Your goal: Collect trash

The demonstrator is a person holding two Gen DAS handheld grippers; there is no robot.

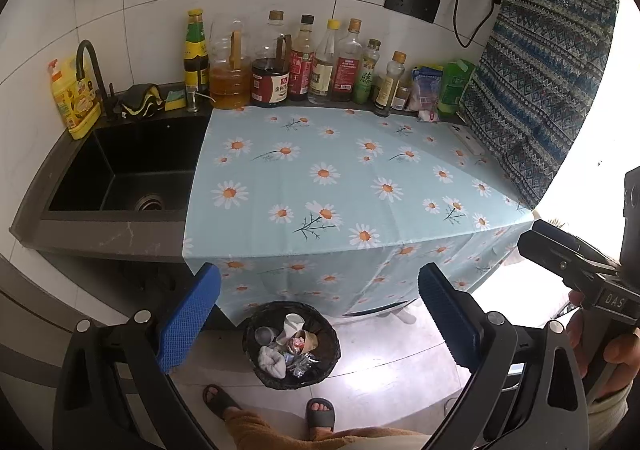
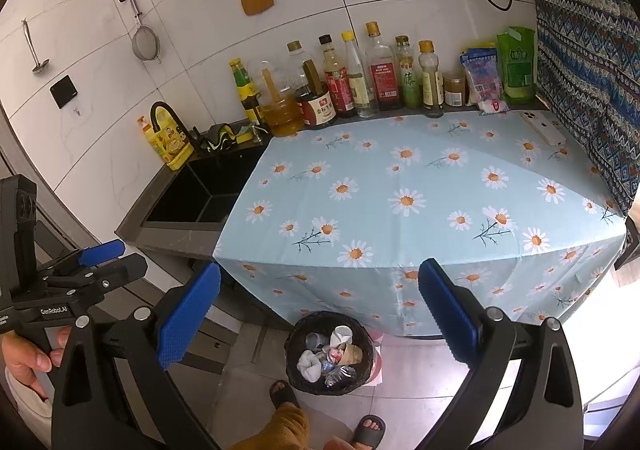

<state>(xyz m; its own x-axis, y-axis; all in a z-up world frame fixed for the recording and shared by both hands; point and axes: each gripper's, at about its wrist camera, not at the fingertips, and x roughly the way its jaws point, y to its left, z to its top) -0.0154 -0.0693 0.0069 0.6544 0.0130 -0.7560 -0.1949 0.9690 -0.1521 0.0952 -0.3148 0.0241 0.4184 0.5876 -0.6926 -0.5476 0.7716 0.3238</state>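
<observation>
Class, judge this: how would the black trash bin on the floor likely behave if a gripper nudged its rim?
The trash bin looks small and holds only crumpled paper and wrappers, so it is probably light. On smooth floor tiles it would likely slide or tip.

A cloth (image 2: pixel 420 185) covers the counter, with the sink (image 1: pixel 132 169) to its left and a row of bottles (image 2: pixel 360 81) along the wall behind. What looks like a phone (image 2: pixel 544 127) lies at the cloth's back right corner. On the floor before the counter stands a bin (image 1: pixel 292 346) holding trash (image 1: pixel 286 350).
</observation>
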